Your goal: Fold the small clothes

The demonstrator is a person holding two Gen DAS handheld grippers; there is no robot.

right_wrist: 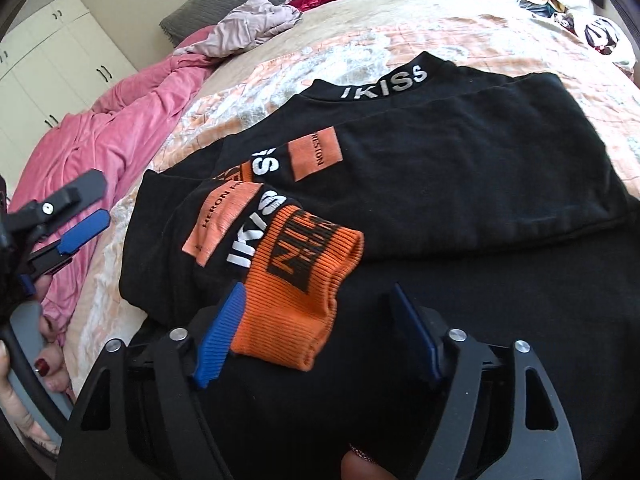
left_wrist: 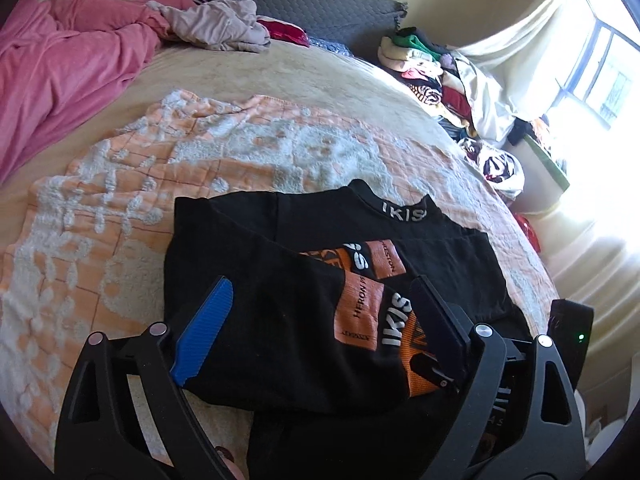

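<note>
A black sweatshirt (right_wrist: 460, 168) with orange patches lies flat on the orange towel (left_wrist: 120, 184), its sleeve with orange ribbed cuff (right_wrist: 296, 300) folded across.

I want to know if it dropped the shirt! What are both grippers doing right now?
Left gripper: jaws open over the black shirt, holding nothing.
Right gripper: jaws open around the orange cuff, not gripping it.

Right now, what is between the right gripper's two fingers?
The orange cuff of the black top lies between the open right gripper fingers, touching the left one, in the right wrist view.
</note>
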